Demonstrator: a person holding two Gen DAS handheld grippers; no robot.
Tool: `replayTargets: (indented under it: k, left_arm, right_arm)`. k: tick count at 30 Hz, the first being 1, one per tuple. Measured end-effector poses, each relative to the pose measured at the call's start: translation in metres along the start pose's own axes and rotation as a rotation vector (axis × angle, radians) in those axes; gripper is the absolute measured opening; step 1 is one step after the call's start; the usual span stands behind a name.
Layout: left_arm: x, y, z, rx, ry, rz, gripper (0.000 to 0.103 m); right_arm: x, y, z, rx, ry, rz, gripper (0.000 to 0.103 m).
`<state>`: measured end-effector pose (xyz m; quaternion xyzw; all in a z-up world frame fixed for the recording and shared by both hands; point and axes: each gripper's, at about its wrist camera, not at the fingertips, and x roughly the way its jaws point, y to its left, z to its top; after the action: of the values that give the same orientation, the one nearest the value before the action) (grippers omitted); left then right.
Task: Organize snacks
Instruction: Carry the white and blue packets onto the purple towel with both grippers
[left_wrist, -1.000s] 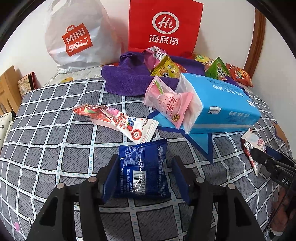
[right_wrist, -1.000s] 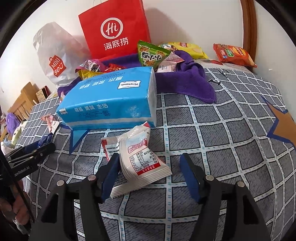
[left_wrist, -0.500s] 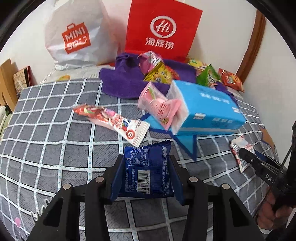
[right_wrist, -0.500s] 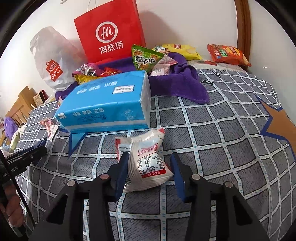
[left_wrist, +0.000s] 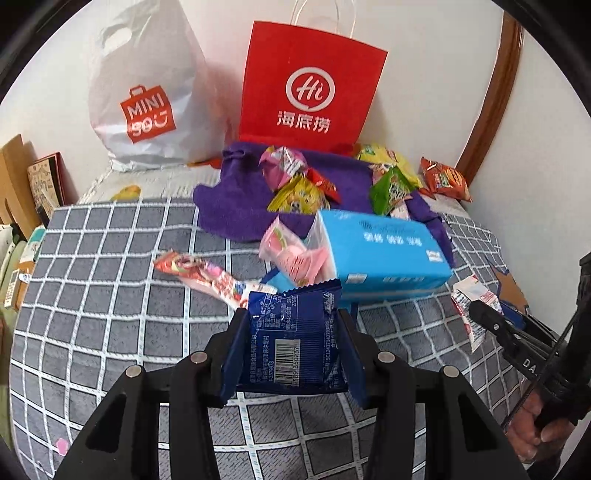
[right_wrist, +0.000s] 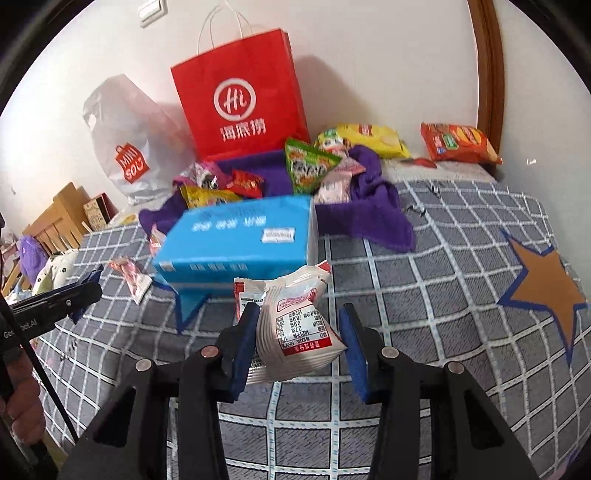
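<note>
The left hand-held gripper (left_wrist: 291, 343) pinches a light, crinkly blue snack packet (left_wrist: 293, 338) by its sides above the bed (left_wrist: 110, 258), while the right hand-held gripper (right_wrist: 297, 341) squeezes a soft white packet (right_wrist: 295, 328), likely slippery.

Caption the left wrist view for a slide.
Left gripper clamps a dark blue snack packet above the checked bedcover, the blue tissue pack just beyond.

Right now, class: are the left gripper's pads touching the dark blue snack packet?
Touching. The left wrist view shows both pads of the left gripper pressed against the sides of the dark blue snack packet.
</note>
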<state>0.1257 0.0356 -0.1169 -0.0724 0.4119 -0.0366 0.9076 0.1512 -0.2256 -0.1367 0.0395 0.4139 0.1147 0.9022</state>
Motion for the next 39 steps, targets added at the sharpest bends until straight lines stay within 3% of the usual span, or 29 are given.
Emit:
replayTargets:
  k: [5, 17, 26, 39]
  left_arm:
    - [-0.004, -0.005, 0.022, -0.014, 0.0, -0.044, 0.044]
    - [-0.006, -0.004, 0.083, -0.034, -0.032, -0.017, 0.044]
    - [0.023, 0.009, 0.114, -0.064, 0.004, 0.008, 0.044]
    - [0.068, 0.027, 0.148, -0.094, 0.028, 0.037, 0.044]
  right_arm:
    - [-0.014, 0.004, 0.024, -0.005, -0.039, 0.008, 0.044]
    - [-0.016, 0.005, 0.102, -0.024, -0.111, -0.001, 0.044]
    - [0.021, -0.002, 0.143, -0.032, -0.095, -0.008, 0.044]
    - [0.089, -0.028, 0.158, 0.011, -0.011, -0.055, 0.044]
